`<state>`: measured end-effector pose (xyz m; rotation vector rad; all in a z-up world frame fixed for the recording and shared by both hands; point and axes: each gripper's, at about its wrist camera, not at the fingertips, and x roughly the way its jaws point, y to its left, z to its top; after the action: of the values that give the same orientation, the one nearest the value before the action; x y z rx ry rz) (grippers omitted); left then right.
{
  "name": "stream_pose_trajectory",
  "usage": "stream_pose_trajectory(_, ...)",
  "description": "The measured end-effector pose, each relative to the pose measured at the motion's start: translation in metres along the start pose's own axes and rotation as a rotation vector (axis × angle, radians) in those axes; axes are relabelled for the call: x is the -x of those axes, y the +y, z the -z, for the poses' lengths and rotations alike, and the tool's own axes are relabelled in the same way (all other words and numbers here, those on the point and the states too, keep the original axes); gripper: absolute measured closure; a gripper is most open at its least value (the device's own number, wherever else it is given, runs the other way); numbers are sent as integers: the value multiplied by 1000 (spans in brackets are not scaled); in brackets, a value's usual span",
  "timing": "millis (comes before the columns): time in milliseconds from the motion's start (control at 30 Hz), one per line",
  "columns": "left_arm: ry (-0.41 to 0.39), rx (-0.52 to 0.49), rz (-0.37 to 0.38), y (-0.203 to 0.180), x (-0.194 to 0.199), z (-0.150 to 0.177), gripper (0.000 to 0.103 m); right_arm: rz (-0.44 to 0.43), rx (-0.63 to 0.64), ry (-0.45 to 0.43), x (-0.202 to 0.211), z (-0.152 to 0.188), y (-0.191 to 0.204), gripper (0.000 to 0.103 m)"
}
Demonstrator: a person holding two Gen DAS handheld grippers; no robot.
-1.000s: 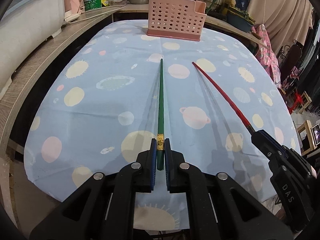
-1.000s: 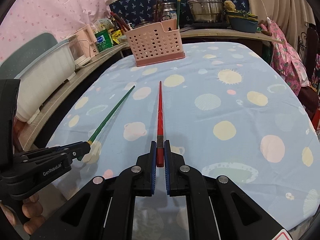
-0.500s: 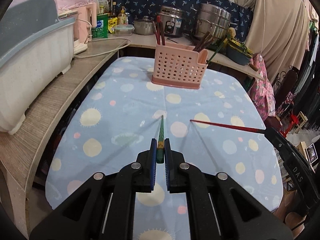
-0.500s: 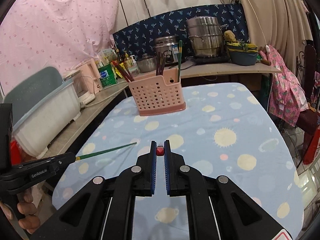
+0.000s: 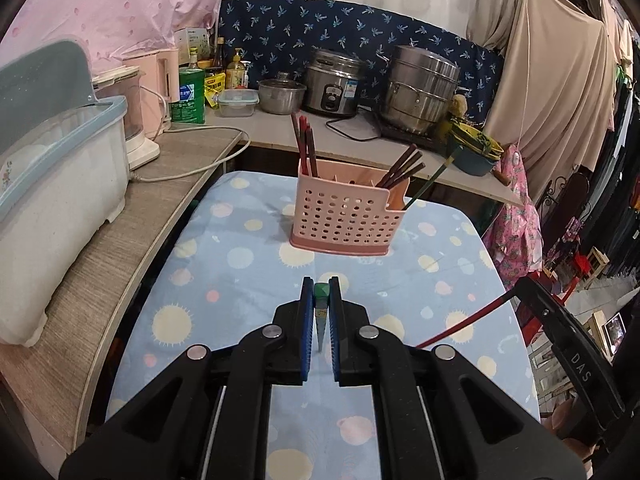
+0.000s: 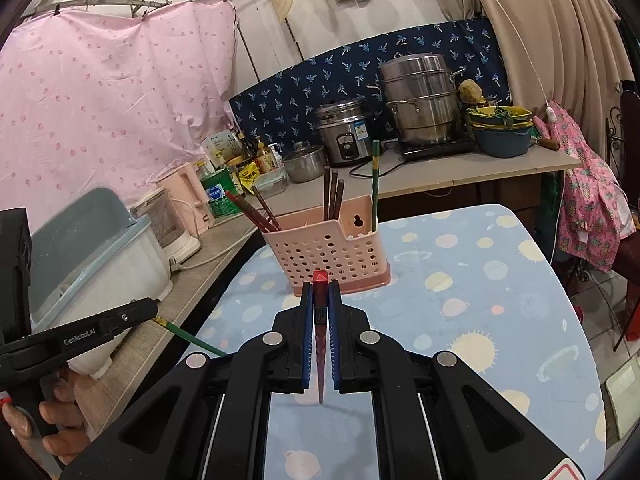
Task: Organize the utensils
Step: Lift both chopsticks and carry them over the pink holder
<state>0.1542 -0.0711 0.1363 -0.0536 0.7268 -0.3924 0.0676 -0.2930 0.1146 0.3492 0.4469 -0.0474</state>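
Chopsticks are mid-carry: left gripper clamps the green chopstick, right gripper the red chopstick; next, drop both tip-down into the pink basket.

Each fisheye camera rides behind its own claw, angled down across the counter toward the pink utensil basket, which sits mid-distance in both views. The left view meets the basket nearly head-on; the right view sees it from further right. Both share the steel pots behind the basket.
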Motion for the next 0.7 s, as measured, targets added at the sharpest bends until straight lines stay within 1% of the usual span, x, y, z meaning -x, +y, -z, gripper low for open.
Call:
stream_pose_trajectory(133, -22, 5, 16, -3, -3, -30, 96, -11, 7, -33, -9, -28, 3, 96)
stream_pose_trajectory(300, -88, -3, 19, -12, -2, -74, 96, -40, 2, -93, -17, -72, 6, 96)
stream_pose_trajectory(433, -161, 12, 19, -15, 0, -115, 96, -46, 9, -152, -28, -109, 11, 96)
stream_pose_trajectory(567, -255, 23, 19, -21, 1, -159, 96, -51, 13, -205, -44, -146, 17, 96)
stream_pose_trajectory(633, -300, 28, 14, -23, -1, -177, 96, -52, 15, -222, -55, -163, 20, 96)
stream_pose_trajectory(700, -329, 29, 1, -25, -5, -190, 96, -46, 17, -233, -66, -177, 21, 96)
